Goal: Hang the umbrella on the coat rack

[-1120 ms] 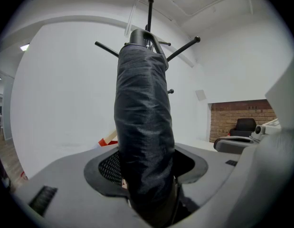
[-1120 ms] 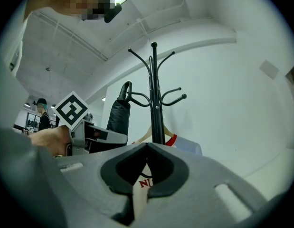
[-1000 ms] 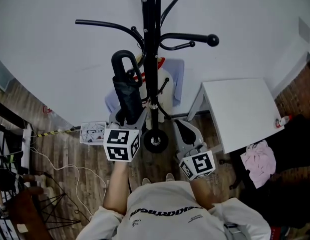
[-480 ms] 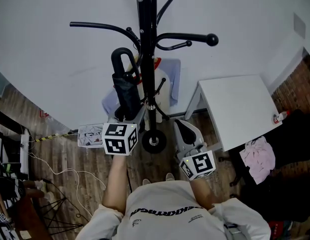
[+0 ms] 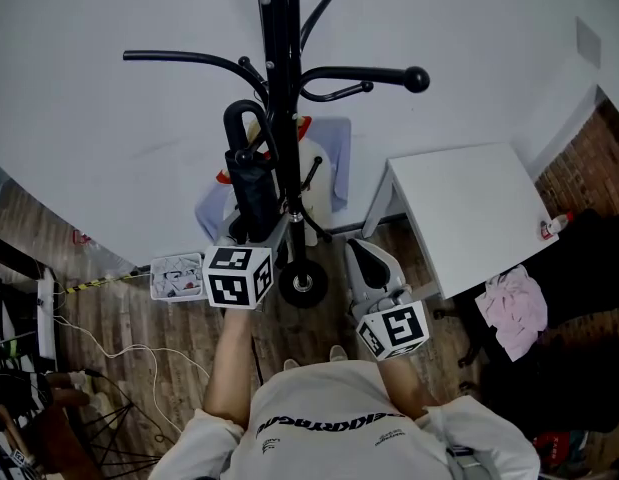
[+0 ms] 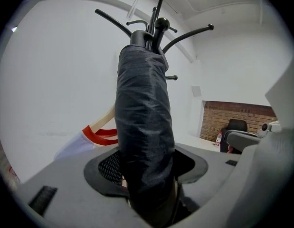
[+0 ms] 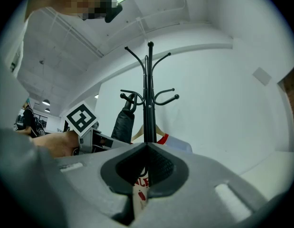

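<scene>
Umbrella (image 5: 251,183): folded, long axis upright, rising from between the jaws. Its crook handle (image 5: 245,118) is just left of the coat rack (image 5: 279,58) pole; whether it has caught on the rack cannot be told.
Left gripper (image 5: 251,236): the nearer hand. Jaws clamped on the umbrella's lower end, forearm stretched toward the rack.
Right gripper (image 5: 374,268): jaws together, empty, held low and level, right of the pole.
</scene>
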Motion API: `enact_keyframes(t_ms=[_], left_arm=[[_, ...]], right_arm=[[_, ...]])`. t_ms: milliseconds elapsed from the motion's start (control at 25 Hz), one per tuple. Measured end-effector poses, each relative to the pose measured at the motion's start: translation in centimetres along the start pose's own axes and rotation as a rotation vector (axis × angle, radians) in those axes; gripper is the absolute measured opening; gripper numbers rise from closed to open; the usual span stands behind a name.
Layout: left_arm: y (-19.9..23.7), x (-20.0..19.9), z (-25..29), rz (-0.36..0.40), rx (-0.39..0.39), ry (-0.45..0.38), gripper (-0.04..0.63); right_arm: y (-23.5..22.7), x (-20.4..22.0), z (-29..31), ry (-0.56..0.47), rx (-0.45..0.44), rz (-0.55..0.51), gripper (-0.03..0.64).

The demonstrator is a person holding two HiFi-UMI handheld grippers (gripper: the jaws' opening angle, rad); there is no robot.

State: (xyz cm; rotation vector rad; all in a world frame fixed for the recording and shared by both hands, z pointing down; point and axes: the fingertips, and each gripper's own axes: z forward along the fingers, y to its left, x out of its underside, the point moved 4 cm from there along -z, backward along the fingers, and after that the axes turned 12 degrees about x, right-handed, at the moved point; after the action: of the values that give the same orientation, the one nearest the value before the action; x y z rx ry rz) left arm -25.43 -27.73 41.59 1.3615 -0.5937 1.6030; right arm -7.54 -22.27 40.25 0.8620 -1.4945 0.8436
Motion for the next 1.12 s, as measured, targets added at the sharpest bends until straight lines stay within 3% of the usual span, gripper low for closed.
enact_keyframes(t_ms=[640,1120], left_arm=[[0.1,3.2,2.1,-0.021,0.038,0.068,0.256],[0.0,3.5,3.6,-0.006,0.077,-0.052,0.261]], right_arm=[[0.1,0.5,0.1,0.018,0.017,-0.006,-0.003],[-0.8,1.0,-0.8,0.031,0.036,-0.009,-0.003]])
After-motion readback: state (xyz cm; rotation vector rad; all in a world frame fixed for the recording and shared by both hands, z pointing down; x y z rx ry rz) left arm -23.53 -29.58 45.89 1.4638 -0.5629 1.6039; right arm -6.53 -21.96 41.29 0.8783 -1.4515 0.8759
